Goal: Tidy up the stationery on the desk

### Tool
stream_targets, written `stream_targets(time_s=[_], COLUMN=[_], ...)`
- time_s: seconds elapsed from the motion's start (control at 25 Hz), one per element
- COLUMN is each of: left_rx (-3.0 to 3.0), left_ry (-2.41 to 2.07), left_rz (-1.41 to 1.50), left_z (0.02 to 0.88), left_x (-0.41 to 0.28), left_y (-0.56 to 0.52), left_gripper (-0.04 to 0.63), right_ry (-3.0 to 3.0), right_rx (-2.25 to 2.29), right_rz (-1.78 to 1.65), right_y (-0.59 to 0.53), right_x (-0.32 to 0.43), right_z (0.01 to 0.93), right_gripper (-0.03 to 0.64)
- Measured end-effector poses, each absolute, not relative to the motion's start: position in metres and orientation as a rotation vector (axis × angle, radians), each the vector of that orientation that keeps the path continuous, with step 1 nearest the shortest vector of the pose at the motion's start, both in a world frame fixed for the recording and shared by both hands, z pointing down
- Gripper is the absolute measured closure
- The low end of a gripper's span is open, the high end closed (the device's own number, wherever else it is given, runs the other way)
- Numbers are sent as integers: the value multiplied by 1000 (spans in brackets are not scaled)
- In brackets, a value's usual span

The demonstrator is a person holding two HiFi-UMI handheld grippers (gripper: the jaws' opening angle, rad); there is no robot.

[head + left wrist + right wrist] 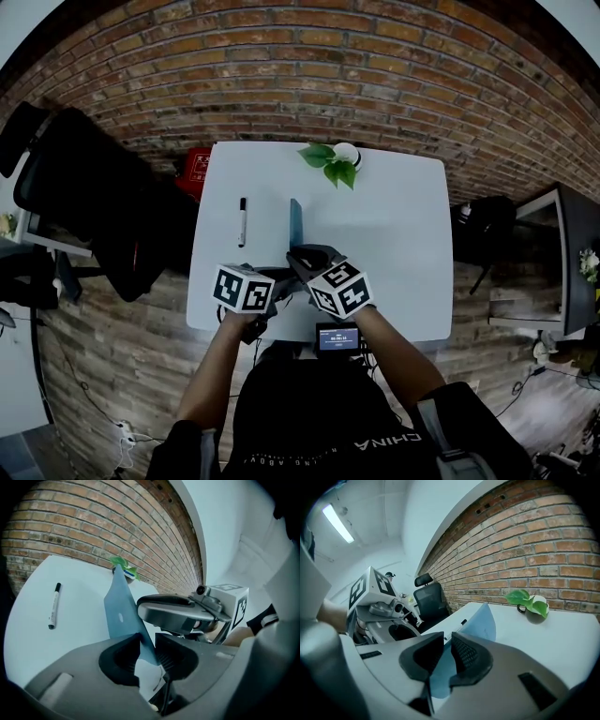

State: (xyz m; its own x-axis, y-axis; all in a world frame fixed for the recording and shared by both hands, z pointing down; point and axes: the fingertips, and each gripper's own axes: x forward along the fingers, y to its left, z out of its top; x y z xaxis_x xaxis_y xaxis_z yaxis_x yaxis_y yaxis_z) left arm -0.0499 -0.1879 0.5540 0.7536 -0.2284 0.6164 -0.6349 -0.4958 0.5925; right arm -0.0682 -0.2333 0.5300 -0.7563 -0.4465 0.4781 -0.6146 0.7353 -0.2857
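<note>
I judge the blue folder point(121, 611) to be light, thin and only moderately stiff. It should flex if pinched at one corner, and its smooth cover may slip, so I take it along the near edge with two spaced grips. The left gripper point(146, 645) has its jaws closed on the folder's lower near edge. The right gripper point(446, 656) is clamped on the same edge just beside it. The folder stands on edge at the middle of the bench point(403, 216), running toward the brick wall. The head view alone shows the layout: the marker point(242, 221) lies left of the folder, well apart from it, and the potted plant point(333, 161) sits at the top centre of the bench. The head view does not show either pair of jaws, as the marker cubes cover them. The left gripper view shows the pad contact and a small pale mark on the cover. The right gripper view shows the opposite face and a chair point(427, 597) beyond the bench.
</note>
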Motion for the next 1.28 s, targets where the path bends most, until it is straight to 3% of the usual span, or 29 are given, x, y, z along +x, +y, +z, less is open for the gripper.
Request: stream_targets(time_s=[0.72,1.28], left_rx=[2070,2050], left_ry=[-614,-376], left_rz=[398,208], left_z=[545,533], left_x=[-37,67], left_y=[-189,-190], left_gripper=[513,509], right_ry=[-2441,-2338], right_rx=[987,1205], right_rz=[760,667], right_y=[-236,-235], right_x=[-19,88], right_z=[574,558], right_gripper=[607,607])
